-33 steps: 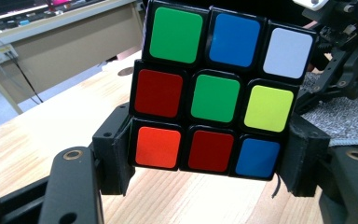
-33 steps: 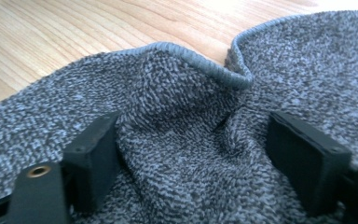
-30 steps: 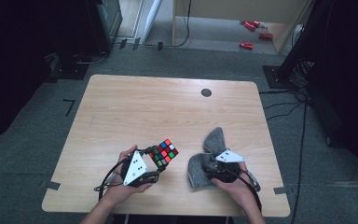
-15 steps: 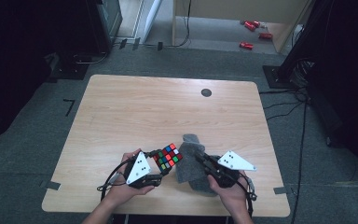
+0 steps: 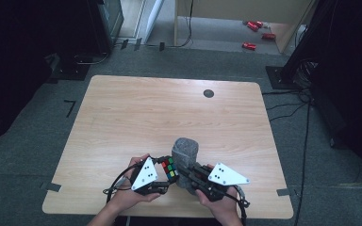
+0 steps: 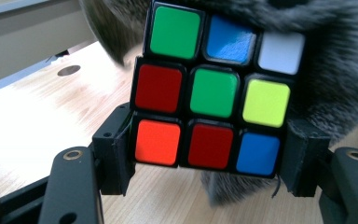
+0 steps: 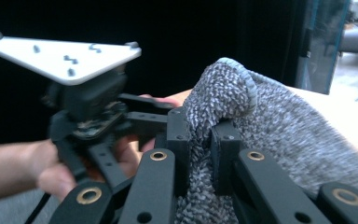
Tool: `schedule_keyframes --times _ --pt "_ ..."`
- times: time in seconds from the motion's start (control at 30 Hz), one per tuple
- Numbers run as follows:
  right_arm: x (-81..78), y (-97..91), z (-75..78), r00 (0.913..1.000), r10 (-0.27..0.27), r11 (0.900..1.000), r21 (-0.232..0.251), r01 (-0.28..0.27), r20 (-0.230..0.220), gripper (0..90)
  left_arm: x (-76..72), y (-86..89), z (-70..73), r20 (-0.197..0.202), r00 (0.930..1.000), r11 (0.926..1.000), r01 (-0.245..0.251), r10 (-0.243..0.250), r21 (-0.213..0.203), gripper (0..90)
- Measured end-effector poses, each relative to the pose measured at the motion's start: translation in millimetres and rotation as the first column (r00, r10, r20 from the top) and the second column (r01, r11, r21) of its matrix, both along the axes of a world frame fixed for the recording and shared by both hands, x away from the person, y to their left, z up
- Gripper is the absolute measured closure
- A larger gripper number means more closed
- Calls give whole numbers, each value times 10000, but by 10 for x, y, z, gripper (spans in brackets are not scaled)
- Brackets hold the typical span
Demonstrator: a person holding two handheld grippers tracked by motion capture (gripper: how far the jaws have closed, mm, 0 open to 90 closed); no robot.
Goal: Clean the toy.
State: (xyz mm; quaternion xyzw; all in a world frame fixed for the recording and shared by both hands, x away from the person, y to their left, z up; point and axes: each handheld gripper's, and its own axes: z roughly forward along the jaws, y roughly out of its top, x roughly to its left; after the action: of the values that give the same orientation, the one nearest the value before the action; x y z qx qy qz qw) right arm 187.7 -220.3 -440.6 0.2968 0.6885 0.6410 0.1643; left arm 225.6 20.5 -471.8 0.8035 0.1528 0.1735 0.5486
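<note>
My left gripper point(image 5: 166, 175) is shut on a scrambled colour cube point(image 5: 170, 169) near the table's front edge. The left gripper view has the cube point(image 6: 212, 91) pinched between both black jaws, with green, red, blue, white and yellow squares facing the camera. A grey cloth point(image 5: 185, 150) hangs bunched and upright just right of the cube, touching it. My right gripper point(image 5: 185, 173) is shut on that cloth. In the right gripper view the cloth point(image 7: 279, 135) is squeezed in a fold between the two jaws, and the left gripper point(image 7: 135, 119) shows beyond with its grey plate.
The wooden table point(image 5: 136, 117) has a round black grommet point(image 5: 208, 93) near its far edge. Two tape tabs mark the front corners. Red objects point(image 5: 254, 33) lie on the floor beyond, beside a wooden cabinet. Dark equipment stands left and right of the table.
The right gripper has lifted the grey cloth off the table and carried it left, up against the cube. The cloth now stands bunched upright. The left gripper and cube stayed put.
</note>
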Motion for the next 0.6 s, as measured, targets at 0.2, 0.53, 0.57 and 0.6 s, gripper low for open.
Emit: schedule_keyframes --times 0.2,0.53,0.57,0.6 --pt "92 -111 -85 9975 -471 9989 -25 470 -531 819 0 -5 -7 -67 9999 9999 96 -97 -61 335" --pt "93 -126 -56 9954 -495 9972 522 539 -821 827 -21 16 35 146 9998 9995 128 -124 -290 339" --pt "104 -140 -71 9936 -585 9965 542 640 -967 828 -15 17 32 92 9999 9995 129 -126 -290 339" --pt "109 -152 -79 9928 -590 9963 556 650 -1044 828 -11 15 28 80 9999 9996 101 -99 -250 339"
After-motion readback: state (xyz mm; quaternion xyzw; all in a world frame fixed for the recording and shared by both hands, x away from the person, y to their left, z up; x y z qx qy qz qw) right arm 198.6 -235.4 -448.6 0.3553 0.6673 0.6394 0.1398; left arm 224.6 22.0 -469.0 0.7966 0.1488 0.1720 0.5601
